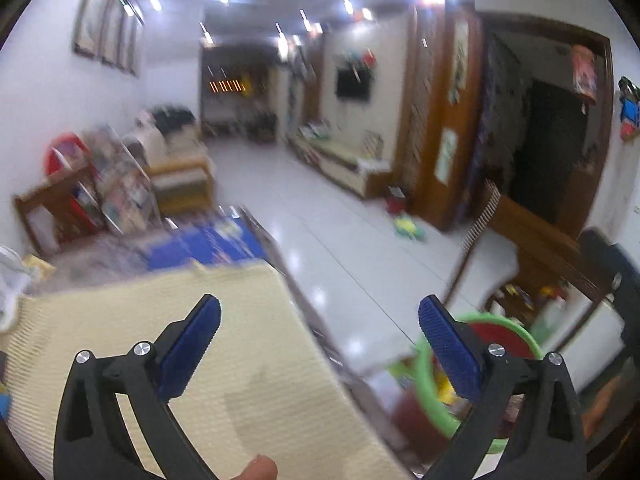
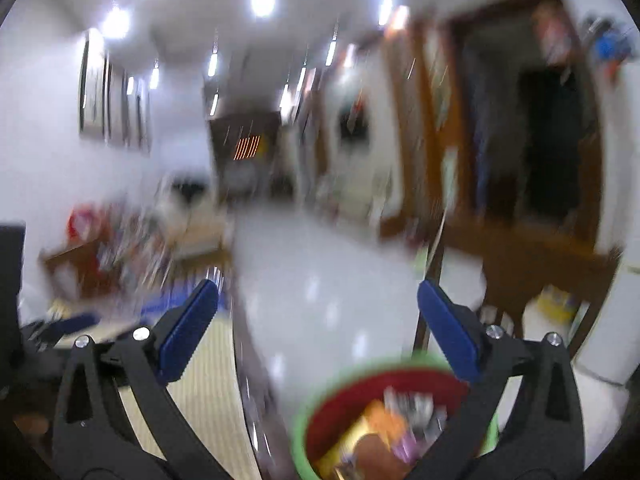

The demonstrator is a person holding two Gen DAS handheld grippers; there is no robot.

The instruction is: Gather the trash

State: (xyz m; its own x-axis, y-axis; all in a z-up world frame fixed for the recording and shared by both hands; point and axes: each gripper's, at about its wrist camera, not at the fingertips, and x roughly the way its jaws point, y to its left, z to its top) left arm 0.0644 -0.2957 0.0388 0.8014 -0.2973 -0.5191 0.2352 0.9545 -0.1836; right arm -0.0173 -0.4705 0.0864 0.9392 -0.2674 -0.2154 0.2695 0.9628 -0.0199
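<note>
While the left wrist view shows only a slice of the green-rimmed trash bin (image 1: pixel 486 322) at four o'clock, half hidden behind a blue ribbed pad, the right wrist view looks down into it (image 2: pixel 320 392) at six o'clock, where blurred orange, yellow and silvery wrappers (image 2: pixel 394 420) lie against a red liner. Both the left gripper (image 1: pixel 320 320) and the right gripper (image 2: pixel 318 304) stand wide apart, holding nothing. A cream woven mat (image 1: pixel 248 360) covers the table at seven o'clock, a blue box (image 1: pixel 200 242) beyond it, glossy white floor tiles (image 1: pixel 320 208) ahead.
</note>
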